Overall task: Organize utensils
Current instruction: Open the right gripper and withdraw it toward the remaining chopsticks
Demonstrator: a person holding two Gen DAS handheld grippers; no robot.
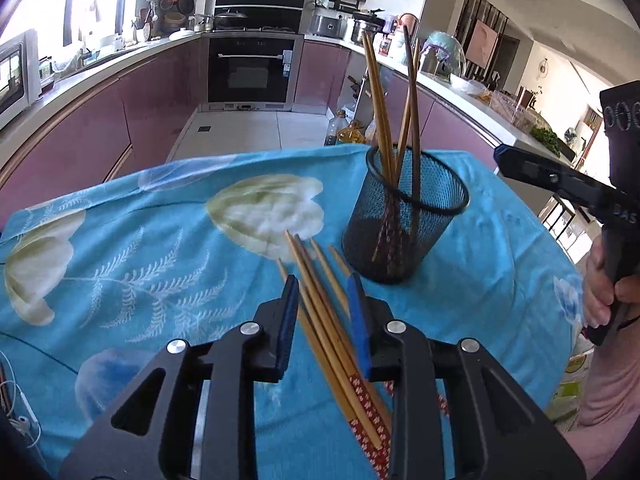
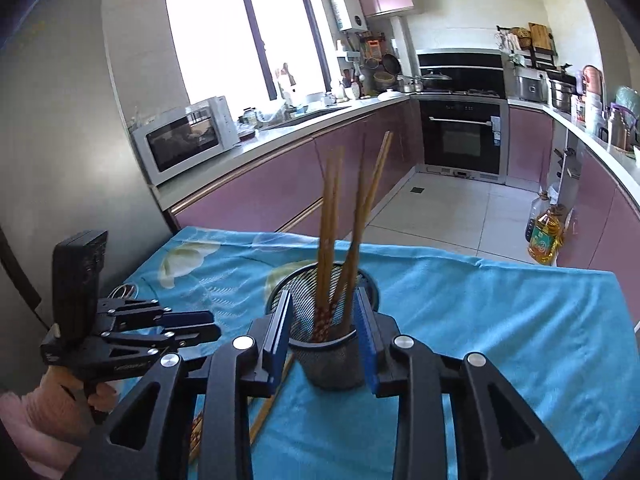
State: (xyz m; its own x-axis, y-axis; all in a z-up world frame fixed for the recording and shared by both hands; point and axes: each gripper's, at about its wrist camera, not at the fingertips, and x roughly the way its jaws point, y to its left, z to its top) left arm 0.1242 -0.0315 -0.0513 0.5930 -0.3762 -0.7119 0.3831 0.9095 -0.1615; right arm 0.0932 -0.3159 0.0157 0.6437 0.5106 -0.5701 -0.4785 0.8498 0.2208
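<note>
Bench (image 1: 500, 240) is covered with a blue floral cloth (image 1: 120, 260). One black mesh cup (image 1: 404, 216) stands upright toward the far right part of the bench. Standing chopsticks (image 1: 384, 112) are seen in the cup: about five are counted in the left wrist view, four light bamboo and one dark; the exact count is uncertain because they overlap.

Loose chopsticks (image 1: 320, 304) lie flat on the cloth just beside the cup, on its near left side. About five tapered tips are counted; the patterned red ends point toward the near edge.

Left gripper (image 1: 326, 296): fingers are seen apart, straddling the loose bundle. The blue pads are not pressed on the sticks; a gap shows on each side.

Right gripper (image 2: 324, 320): fingers are seen apart, framing the cup and its sticks in the right wrist view. No contact with the cup can be confirmed. Nothing is clamped.

One hand (image 1: 604, 280) is seen on the right gripper's handle.
</note>
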